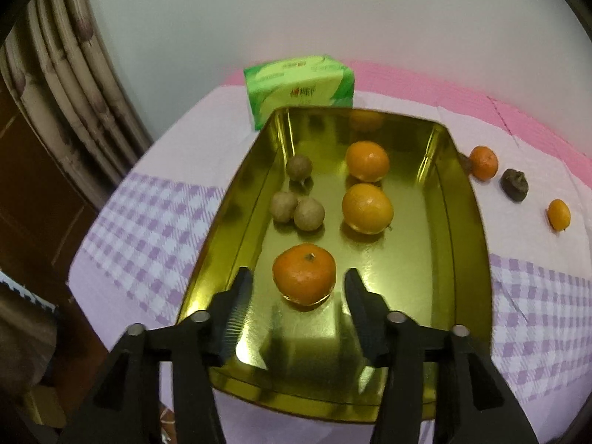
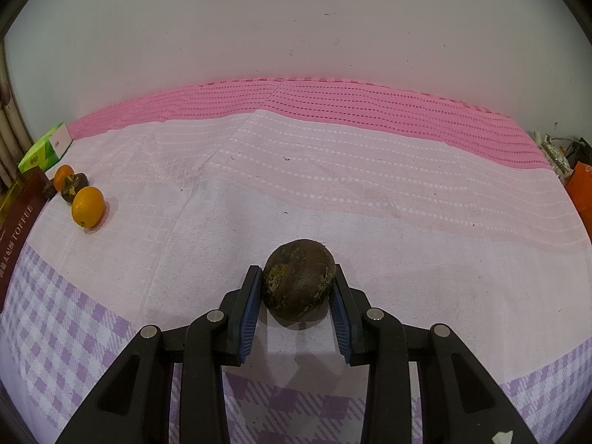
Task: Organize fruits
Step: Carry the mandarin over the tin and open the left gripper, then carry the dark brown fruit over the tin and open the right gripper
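Note:
A gold tin tray holds three small brown fruits, two oranges and a tangerine. My left gripper is open, its fingers on either side of the tangerine with gaps, low over the tray. On the cloth right of the tray lie a tangerine, a dark brown fruit and a small orange. My right gripper is shut on a round dark brown fruit that rests on the tablecloth.
A green tissue pack stands behind the tray. In the right wrist view the tray's dark side, the pack and loose fruits are far left. Wall behind; curtain at left; clutter at the right table edge.

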Available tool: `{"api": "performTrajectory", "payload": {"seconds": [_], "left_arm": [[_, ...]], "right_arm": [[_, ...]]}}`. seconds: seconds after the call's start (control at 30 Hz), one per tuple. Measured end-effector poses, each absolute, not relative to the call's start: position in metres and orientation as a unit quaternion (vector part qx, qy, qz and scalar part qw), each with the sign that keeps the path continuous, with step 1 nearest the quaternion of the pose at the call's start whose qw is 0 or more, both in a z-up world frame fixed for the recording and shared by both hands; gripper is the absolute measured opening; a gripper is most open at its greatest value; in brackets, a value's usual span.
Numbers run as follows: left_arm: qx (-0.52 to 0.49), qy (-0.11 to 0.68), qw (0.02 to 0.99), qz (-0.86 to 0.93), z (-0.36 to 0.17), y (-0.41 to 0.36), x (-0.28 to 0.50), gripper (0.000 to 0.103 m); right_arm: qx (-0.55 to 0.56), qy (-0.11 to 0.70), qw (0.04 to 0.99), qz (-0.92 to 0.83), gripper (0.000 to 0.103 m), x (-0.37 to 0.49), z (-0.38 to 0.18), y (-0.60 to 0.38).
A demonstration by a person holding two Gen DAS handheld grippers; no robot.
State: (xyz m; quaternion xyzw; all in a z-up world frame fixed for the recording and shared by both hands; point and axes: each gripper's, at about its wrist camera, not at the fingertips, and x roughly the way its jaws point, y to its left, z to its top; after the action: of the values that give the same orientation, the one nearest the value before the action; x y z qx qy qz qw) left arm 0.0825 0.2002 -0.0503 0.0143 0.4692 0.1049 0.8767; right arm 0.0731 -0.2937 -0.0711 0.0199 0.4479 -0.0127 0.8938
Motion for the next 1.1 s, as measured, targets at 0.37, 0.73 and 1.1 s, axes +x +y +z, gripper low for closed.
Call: {"api": "performTrajectory", "payload": {"seconds": [0.37, 0.73, 1.1], "left_arm": [[-0.006, 0.412, 0.905, 0.103, 0.018, 0.171, 0.024, 0.061], [-0.034, 0.382, 0.908, 0.166, 0.033, 0.201, -0.021, 0.070], [-0.080, 0.413, 0.889, 0.181, 0.013, 0.228, -0.016, 0.070]], "right_arm": [[0.048, 0.444, 0.895, 0.000, 0.033, 0.071, -0.071, -0.306], [0.037, 0.445, 0.894, 0.034, 0.032, 0.053, -0.056, -0.279], [0.001, 0.400, 0.895, 0.197, 0.032, 0.048, 0.014, -0.146]]}}
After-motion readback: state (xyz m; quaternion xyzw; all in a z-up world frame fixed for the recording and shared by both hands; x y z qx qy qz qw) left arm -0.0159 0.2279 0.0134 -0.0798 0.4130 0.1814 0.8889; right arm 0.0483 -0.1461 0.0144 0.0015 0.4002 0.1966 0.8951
